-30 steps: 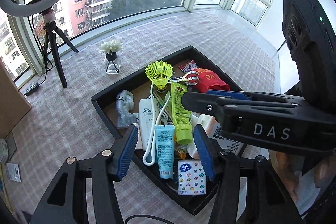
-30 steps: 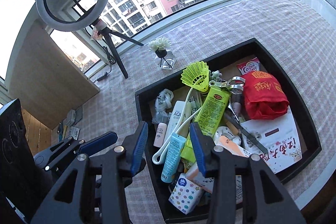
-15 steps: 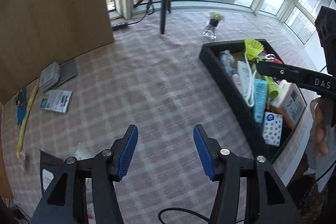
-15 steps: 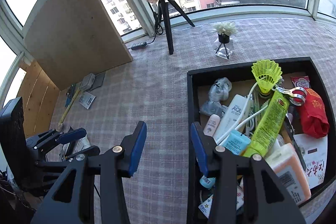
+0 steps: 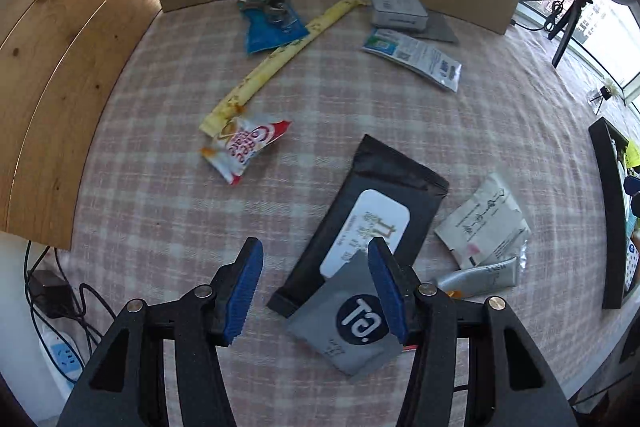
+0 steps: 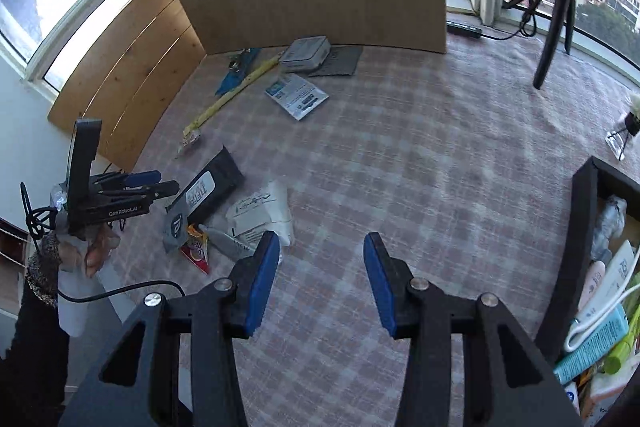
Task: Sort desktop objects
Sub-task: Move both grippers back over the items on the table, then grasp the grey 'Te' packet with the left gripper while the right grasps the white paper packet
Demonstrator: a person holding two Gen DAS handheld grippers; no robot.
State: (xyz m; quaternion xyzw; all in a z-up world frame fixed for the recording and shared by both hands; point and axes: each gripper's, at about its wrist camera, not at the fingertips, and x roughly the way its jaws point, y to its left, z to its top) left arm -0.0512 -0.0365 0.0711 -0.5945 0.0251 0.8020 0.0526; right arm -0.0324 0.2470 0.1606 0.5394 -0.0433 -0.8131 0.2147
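Left wrist view is now looking down on loose packets scattered over the checked table, where a second ago it was facing the full black tray, which is now sitting at the right edge of the frame. The left hand-held gripper is hanging open and empty, its right pad crossing the grey sachet and the black wipes pack at lower centre. A coffee creamer sachet is lying at centre left and a white sachet at right. In the right wrist view the right hand-held gripper is also standing open with nothing between its pads, over bare cloth between the pile and the tray. Both have swung away from the tray, so I judge a fresh pick from the pile is coming next
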